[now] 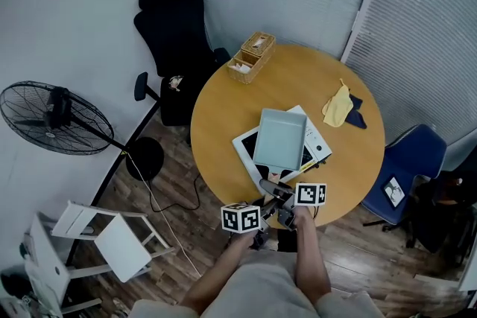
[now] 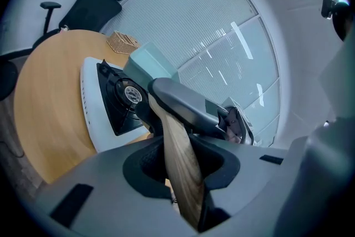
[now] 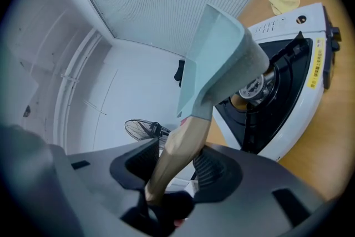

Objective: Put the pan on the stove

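Far left stands a black pedestal fan (image 1: 56, 118), with a white folding chair (image 1: 112, 238) on the wooden floor below it and a black office chair (image 1: 175, 33) at the wall. The round wooden table (image 1: 223, 108) carries a wicker basket (image 1: 251, 56) at its far edge.

My left gripper (image 2: 181, 161) is clamped on the pan's wooden handle (image 2: 180, 175), which runs up between its jaws with both pads pressing on it. My right gripper (image 3: 176, 166) pinches the same handle just beside it, further up toward the pan. The marker cubes (image 1: 240, 218) on both show black-and-white square codes and no words.

The pan (image 1: 281, 139), pale grey-green and square, sits over the middle of the white stove (image 1: 317, 141), near my edge of the table. From the right gripper view it is tilted above the burner (image 3: 252, 87). I cannot tell whether its base touches the supports.

A yellow label strip (image 3: 317, 66) runs along the stove's rim; its dark print is too small to read. I can make out no brand name on the stove.

To the right lie a yellow cloth (image 1: 337, 106) and, touching it, a dark blue cloth (image 1: 356, 115). A blue chair (image 1: 406, 160) stands beyond the table's right edge.
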A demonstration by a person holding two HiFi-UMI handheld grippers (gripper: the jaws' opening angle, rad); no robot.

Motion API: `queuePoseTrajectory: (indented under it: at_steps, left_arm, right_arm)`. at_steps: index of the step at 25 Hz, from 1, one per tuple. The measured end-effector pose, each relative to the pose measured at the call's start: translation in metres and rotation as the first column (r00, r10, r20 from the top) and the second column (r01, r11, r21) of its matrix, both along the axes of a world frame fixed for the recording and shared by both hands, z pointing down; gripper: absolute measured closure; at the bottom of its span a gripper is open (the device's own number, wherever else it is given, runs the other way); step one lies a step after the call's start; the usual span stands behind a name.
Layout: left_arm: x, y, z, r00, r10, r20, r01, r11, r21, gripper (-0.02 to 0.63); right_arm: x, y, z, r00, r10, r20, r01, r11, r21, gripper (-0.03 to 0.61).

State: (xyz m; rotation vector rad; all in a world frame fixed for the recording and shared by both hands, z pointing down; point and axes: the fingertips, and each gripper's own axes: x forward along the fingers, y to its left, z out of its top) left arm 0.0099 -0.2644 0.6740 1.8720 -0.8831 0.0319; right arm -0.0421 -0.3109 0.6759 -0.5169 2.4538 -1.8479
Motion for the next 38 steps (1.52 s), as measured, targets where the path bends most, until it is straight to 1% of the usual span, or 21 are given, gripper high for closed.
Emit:
queuePoseTrajectory:
  at_steps: [3,12,15,19,29,38]
  left_arm:
    - [-0.001,-0.001,0.009,1.0,-0.003,0.012,0.003,1.0,-0.011,0.508]
    - [0.001,-0.005,0.036,0.999,-0.022,0.024,0.024,0.998,-0.058,0.508]
    - [0.001,-0.004,0.043,0.999,-0.019,0.035,0.022,0.997,-0.072,0.508]
    - [0.002,-0.006,0.048,0.999,-0.012,0.039,0.016,0.996,-0.083,0.508]
    - [0.001,-0.006,0.053,1.0,-0.015,0.024,0.017,0.996,-0.092,0.508]
    - [-0.001,-0.01,0.059,0.999,-0.01,0.038,0.014,0.995,-0.103,0.506]
  right_arm:
    - [-0.001,-0.001,0.008,1.0,-0.011,0.003,0.011,1.0,0.003,0.382]
    - [0.0,-0.003,0.037,1.0,-0.028,0.012,0.029,0.999,-0.037,0.379]
    - [0.001,-0.003,0.043,1.0,-0.019,0.025,0.02,0.998,-0.058,0.379]
    - [0.002,-0.005,0.048,1.0,-0.008,0.03,0.01,0.997,-0.075,0.379]
    - [0.001,-0.006,0.056,1.0,-0.004,0.01,0.005,0.996,-0.085,0.379]
    - [0.001,-0.009,0.064,1.0,0.012,0.016,-0.011,0.994,-0.106,0.377]
